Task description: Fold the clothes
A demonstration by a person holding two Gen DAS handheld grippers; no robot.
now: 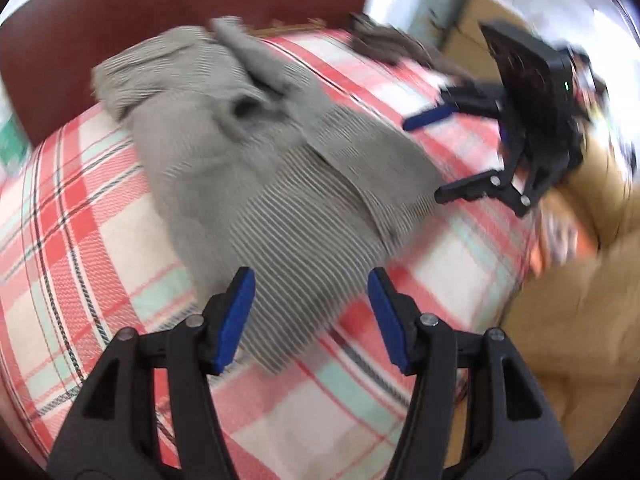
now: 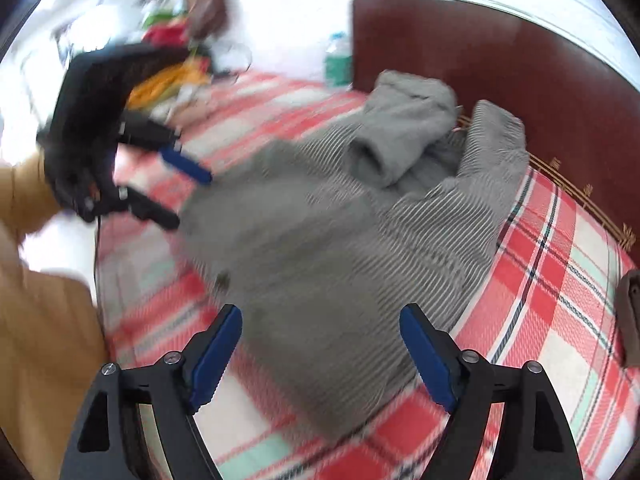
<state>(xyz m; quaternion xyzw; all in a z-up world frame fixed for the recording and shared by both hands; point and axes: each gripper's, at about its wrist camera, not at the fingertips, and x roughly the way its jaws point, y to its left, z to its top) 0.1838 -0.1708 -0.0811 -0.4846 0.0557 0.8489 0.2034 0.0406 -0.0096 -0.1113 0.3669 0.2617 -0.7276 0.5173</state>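
Grey striped garment [image 1: 256, 168] lies on the bed, on a red, white and mint plaid bedspread [image 1: 92, 216], in front of the dark red headboard [image 1: 160, 4]. Body of it spread lengthwise, roughly flat at the near end. Far end, toward the headboard, is bunched: loose folds, possibly sleeves or a hood, heaped on top; blur makes it hard to say which.

Left gripper [image 1: 312, 312]: fingers wide apart, holding nothing, hanging over the near hem of the garment. Whether the pads touch the cloth I cannot tell. Seen from the right wrist view, the left gripper [image 2: 182, 196] sits at the garment's left edge, fingers spread, nothing between them.

Right gripper [image 2: 320, 344]: fingers also wide apart, empty, poised above the near edge of the garment [image 2: 328, 248]. From the left wrist view, the right gripper [image 1: 424, 156] is just beside the garment's right edge, open.

A second dark cloth [image 1: 384, 46] lies at the far corner of the bed, untouched. A green-labelled bottle [image 2: 338, 60] stands beside the headboard.

Progress, as I judge it: early. No clean fold visible; the garment is neither squared nor halved. Left to do: smooth the bunched end, tuck loose parts in, fold the body, then see to the other cloth.
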